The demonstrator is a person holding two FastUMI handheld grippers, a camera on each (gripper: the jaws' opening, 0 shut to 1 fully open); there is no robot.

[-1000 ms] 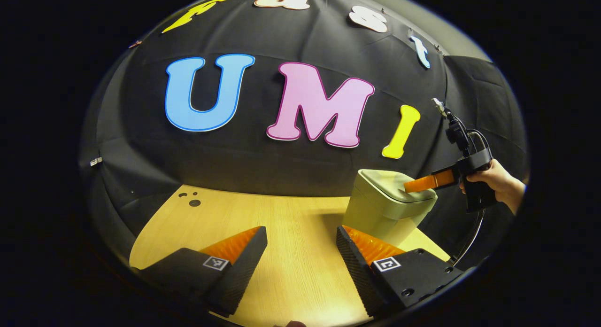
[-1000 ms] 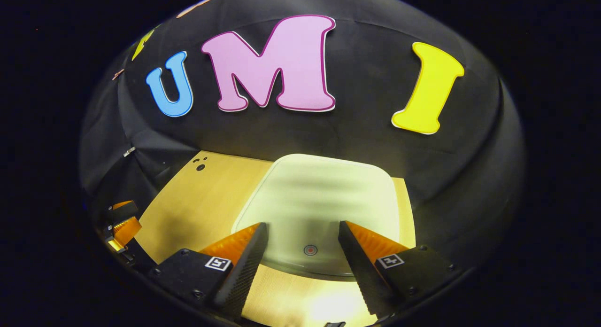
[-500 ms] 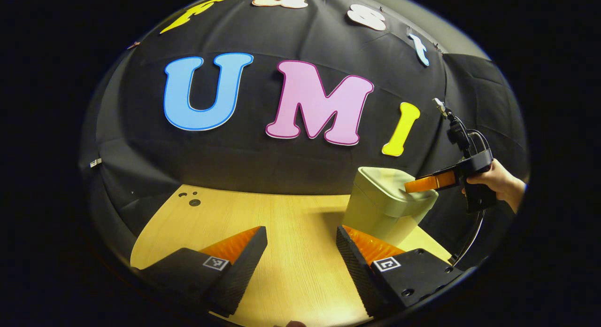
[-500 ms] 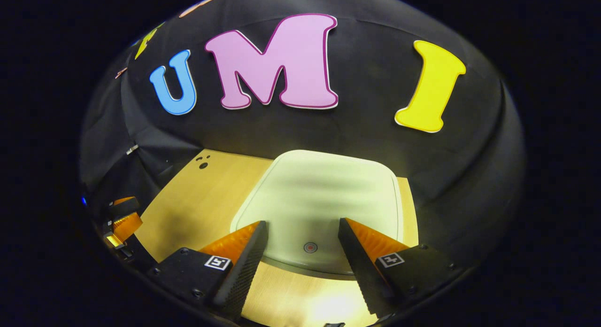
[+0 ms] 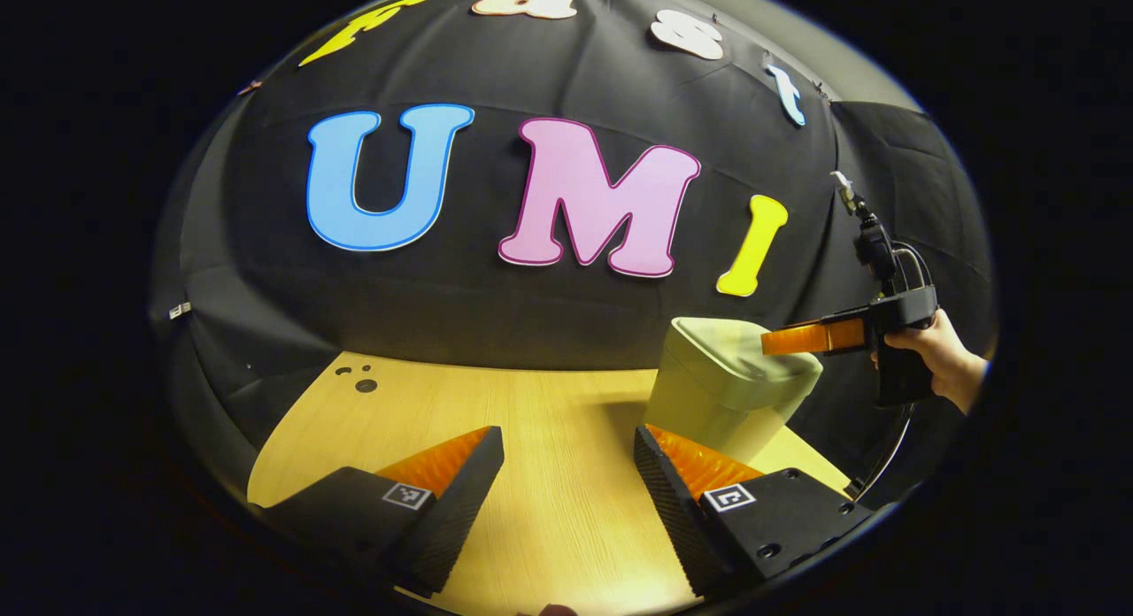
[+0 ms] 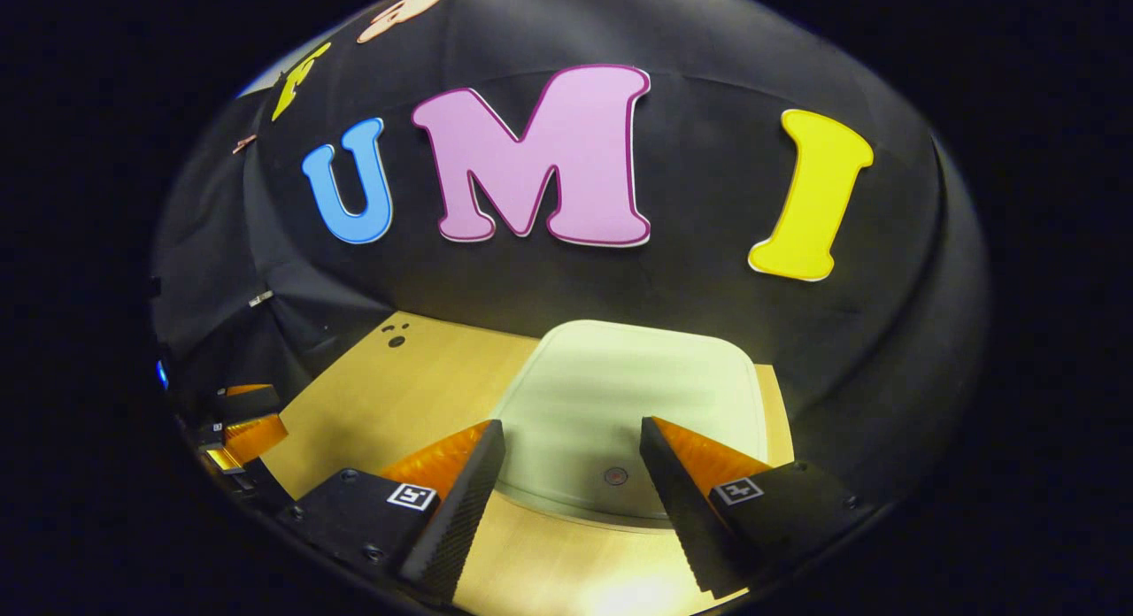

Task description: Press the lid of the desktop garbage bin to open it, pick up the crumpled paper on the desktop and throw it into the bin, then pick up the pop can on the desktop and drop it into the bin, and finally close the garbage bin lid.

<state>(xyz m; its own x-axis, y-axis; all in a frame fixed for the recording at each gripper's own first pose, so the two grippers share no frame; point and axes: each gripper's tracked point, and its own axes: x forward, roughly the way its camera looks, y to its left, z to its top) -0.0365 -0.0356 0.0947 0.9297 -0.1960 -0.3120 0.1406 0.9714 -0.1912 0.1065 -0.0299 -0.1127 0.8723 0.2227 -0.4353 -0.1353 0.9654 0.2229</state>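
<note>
Garbage bin (image 5: 719,402) stands near the far right corner of the wooden table (image 5: 549,510), close to the black cloth wall (image 5: 496,306). It is pale green and its lid (image 6: 633,404) is down flat on top. A small round dot (image 6: 614,475) sits on the lid near its front edge.

In the left gripper view, the right gripper (image 5: 768,342) is held by a hand (image 5: 934,355) at the right side. Its fingers point over the lid, and they look just above it, though it is hard to tell if they touch. In the right gripper view, its two fingers (image 6: 460,474) are spread apart with nothing between them, and the lid with the dot shows in the gap.

The left gripper (image 5: 566,461) is low over the near part of the table. Its fingers (image 5: 451,479) are spread wide too and hold nothing. It also shows small at the left edge of the right gripper view (image 6: 243,426).

Some small dark holes (image 5: 361,381) are in the far left corner of the table.
</note>
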